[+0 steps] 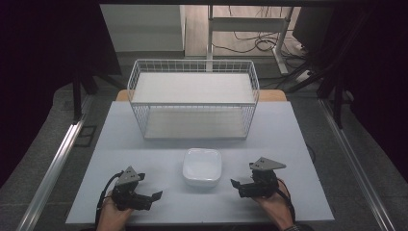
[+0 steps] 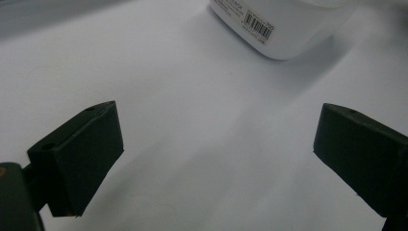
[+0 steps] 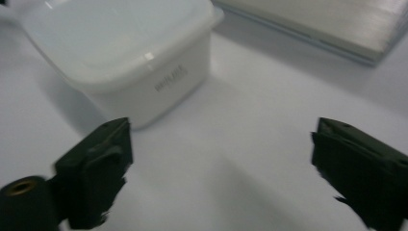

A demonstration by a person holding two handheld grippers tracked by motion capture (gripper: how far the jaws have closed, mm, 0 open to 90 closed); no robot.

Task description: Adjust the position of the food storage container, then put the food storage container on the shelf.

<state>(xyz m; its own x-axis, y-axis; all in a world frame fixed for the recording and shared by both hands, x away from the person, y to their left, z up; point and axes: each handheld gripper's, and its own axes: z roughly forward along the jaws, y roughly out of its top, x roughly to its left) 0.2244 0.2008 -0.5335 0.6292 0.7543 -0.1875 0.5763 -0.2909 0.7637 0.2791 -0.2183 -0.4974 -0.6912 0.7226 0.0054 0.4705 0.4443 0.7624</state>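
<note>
With the jaws of the left gripper and right gripper spread and empty, the white bowl sits between them, ahead of each; a one-sided push may slide it.

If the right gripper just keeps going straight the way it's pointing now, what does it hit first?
Probably the white dish. The open right gripper points toward it across bare table, and in its own view the dish sits just ahead, left of centre, so it might only clip the dish's near corner.

A lab-style recording setup: a plain white counter fenced by aluminium rails and dark curtains, with loose cables on the floor beyond.
</note>
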